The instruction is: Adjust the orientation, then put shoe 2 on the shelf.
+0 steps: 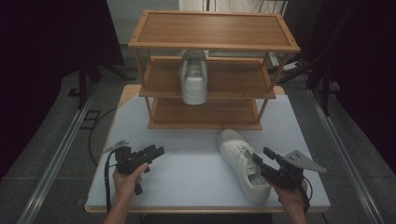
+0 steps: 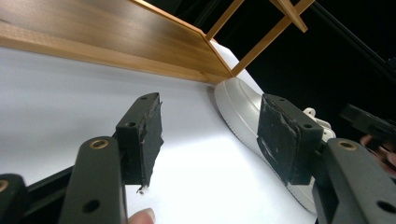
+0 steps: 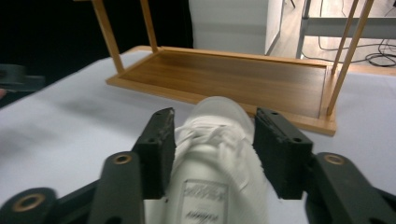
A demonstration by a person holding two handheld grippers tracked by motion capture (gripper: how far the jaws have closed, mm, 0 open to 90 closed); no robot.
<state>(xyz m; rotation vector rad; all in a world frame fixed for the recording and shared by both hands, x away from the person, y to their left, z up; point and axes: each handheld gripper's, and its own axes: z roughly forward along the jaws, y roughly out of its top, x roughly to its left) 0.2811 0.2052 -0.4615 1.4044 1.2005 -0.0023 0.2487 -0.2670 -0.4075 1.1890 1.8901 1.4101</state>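
Observation:
A white sneaker (image 1: pixel 240 163) lies on the white table (image 1: pixel 187 135), toe toward the wooden shoe rack (image 1: pixel 212 44). A second white sneaker (image 1: pixel 194 79) stands on the rack's middle shelf. My right gripper (image 1: pixel 263 155) hovers over the heel half of the table sneaker. In the right gripper view its jaws (image 3: pixel 212 135) stand open on either side of the sneaker (image 3: pixel 217 116), and I cannot tell whether the pads touch it. My left gripper (image 1: pixel 156 151) rests at the table's left, open. Nothing lies between its fingers (image 2: pixel 210 126), and the sneaker (image 2: pixel 238 107) lies beyond them.
The rack has three shelves; its bottom shelf (image 3: pixel 233 79) sits just past the table sneaker's toe. Dark curtains hang on both sides, and floor rails run along the table. The table's front edge (image 1: pixel 187 208) is close to both hands.

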